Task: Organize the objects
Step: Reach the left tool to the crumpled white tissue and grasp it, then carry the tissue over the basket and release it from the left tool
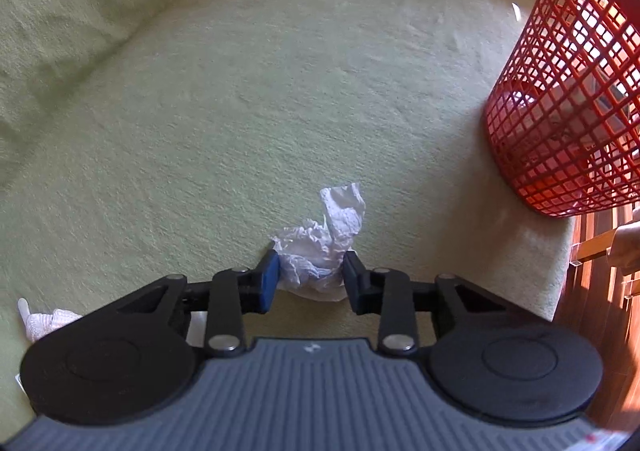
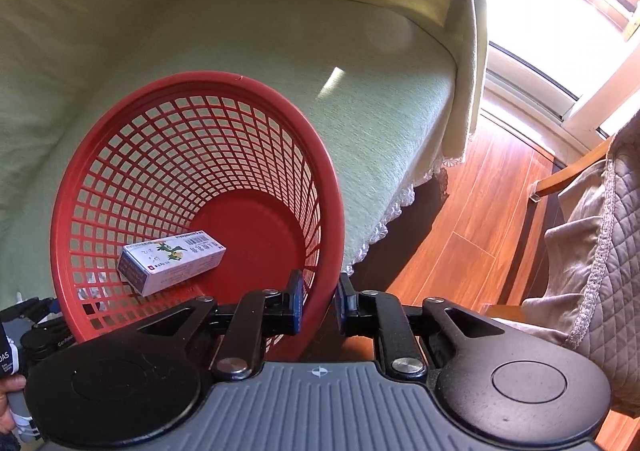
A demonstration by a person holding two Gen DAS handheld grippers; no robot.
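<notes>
A crumpled white tissue (image 1: 320,247) lies on the green cover, and my left gripper (image 1: 310,263) points steeply down with both pads pressed against its sides. The red mesh basket (image 1: 560,99) stands to the right, near the cover's edge. In the right wrist view, my right gripper (image 2: 320,287) is shut on the near rim of the red basket (image 2: 200,77), one finger inside the wall and one outside. A small white and blue carton (image 2: 172,265) lies inside the basket on its bottom.
A green-covered seat (image 1: 280,91) with a raised back fills the left wrist view. Another bit of white tissue (image 1: 44,321) lies at the lower left. Wooden floor (image 2: 472,219) and a chair with a quilted grey cover (image 2: 592,251) lie to the right of the seat's edge.
</notes>
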